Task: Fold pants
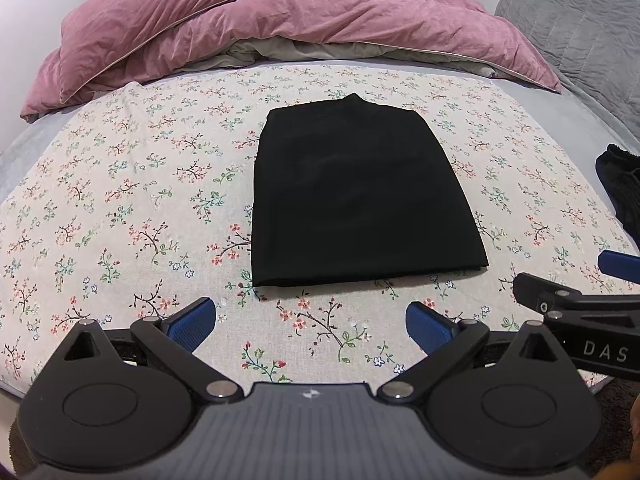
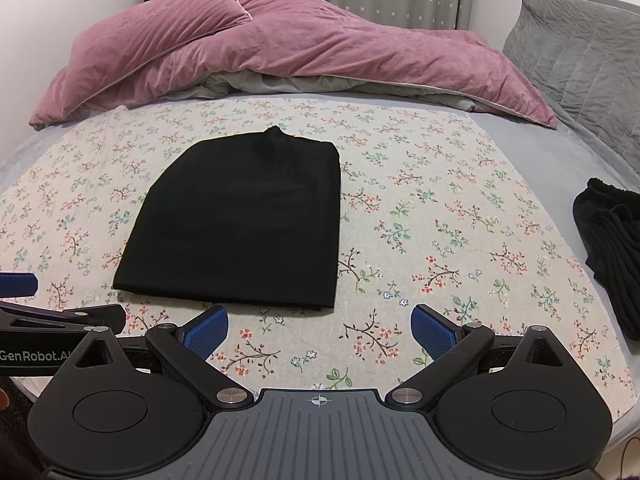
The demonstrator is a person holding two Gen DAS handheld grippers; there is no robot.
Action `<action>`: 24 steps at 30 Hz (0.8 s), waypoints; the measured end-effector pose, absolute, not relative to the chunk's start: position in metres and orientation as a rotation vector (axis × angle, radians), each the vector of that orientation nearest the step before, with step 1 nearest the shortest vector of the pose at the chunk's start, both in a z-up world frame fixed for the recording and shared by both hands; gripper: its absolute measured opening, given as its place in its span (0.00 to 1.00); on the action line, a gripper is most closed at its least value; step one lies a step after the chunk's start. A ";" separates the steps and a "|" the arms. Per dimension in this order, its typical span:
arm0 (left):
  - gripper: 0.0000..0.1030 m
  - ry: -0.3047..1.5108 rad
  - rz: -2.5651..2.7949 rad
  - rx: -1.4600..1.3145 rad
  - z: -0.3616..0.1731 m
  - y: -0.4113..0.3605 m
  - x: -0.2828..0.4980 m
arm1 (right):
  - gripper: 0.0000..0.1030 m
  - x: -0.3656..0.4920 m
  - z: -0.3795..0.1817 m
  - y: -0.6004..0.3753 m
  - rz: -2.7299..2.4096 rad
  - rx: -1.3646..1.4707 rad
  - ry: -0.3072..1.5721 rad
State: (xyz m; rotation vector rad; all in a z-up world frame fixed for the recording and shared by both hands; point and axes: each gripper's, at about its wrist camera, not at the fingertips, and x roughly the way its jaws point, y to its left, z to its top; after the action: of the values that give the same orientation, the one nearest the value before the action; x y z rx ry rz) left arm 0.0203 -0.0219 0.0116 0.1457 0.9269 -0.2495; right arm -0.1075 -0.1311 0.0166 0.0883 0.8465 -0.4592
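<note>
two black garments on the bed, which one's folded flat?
The black pants lying mid-cloth, a flat, neat rectangle. The other black garment, at the bed's right edge, is a crumpled heap.

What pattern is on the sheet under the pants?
Small floral sprigs on the sheet; right wrist view.

The folded pants [image 1: 356,196] [image 2: 244,220] lie flat on the cloth [image 1: 132,200] [image 2: 440,208], about at its middle. The cloth is spread over the bed [image 1: 24,148] [image 2: 532,152]. Behind it, the duvet [image 1: 304,24] [image 2: 320,44] is heaped across the bed, with a pillow [image 1: 580,16] [image 2: 580,48] to its right. A pile of clothes [image 1: 620,192] [image 2: 612,240] sits well right of the pants. The left gripper [image 1: 311,324] and right gripper [image 2: 320,328] hover side by side before the pants, the left one left of the right
</note>
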 end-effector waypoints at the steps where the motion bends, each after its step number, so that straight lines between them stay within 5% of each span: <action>1: 1.00 0.927 -0.249 0.145 0.012 -0.022 0.020 | 0.97 -0.107 0.016 -0.131 -0.460 0.090 0.847; 24: 1.00 0.936 -0.245 0.132 0.011 -0.019 0.020 | 0.97 -0.107 0.012 -0.129 -0.458 0.094 0.858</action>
State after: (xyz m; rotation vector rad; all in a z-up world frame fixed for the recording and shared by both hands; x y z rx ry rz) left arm 0.0198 -0.0192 0.0114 0.1323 0.9364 -0.2454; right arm -0.1074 -0.1293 0.0122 0.0942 0.8581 -0.4584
